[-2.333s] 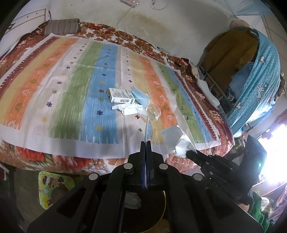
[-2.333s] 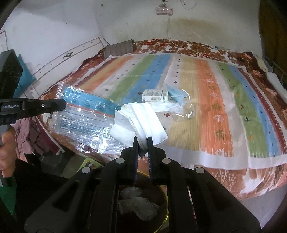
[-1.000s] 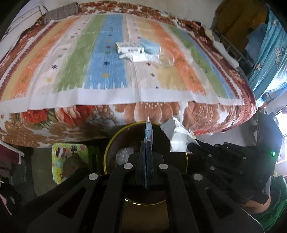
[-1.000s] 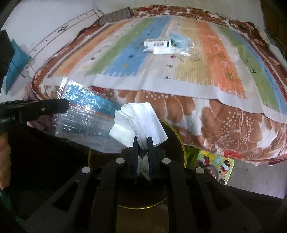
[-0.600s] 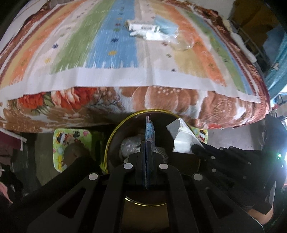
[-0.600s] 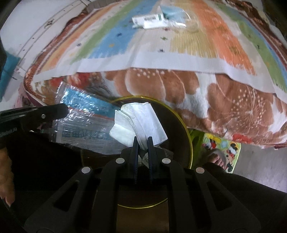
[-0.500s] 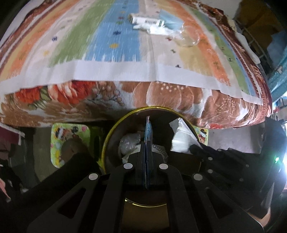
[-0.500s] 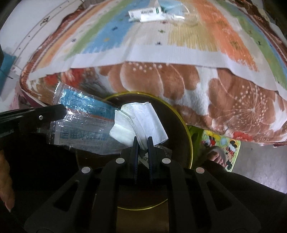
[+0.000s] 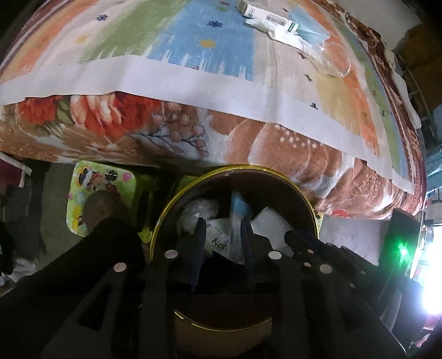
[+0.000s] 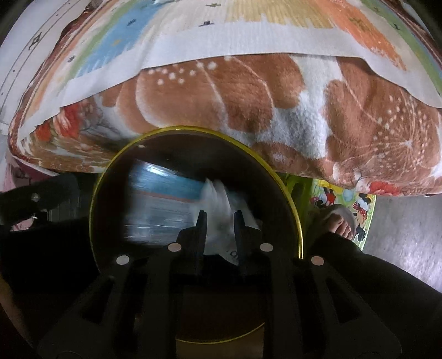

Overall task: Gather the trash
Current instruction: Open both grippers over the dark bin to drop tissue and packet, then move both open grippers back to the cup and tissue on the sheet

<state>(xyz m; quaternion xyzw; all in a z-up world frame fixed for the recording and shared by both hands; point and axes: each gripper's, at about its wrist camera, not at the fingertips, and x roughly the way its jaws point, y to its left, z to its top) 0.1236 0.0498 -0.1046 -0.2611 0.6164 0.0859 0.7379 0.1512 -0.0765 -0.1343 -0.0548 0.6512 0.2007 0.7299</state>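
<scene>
Beside the bed, both grippers hang over the bin (image 9: 309, 204). Left gripper (image 9: 221, 234) and right gripper (image 10: 218, 223) have just been opening, wrapper (image 9: 237, 218) and tissue (image 10: 221, 198) dropping free inside; best kept low, centred.

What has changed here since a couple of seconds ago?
Both came down from the bed to the bin. The left hand-held gripper has just opened, releasing the plastic wrapper; the right hand-held gripper has just opened, dropping the tissue. The box on the bed stayed put.
</scene>
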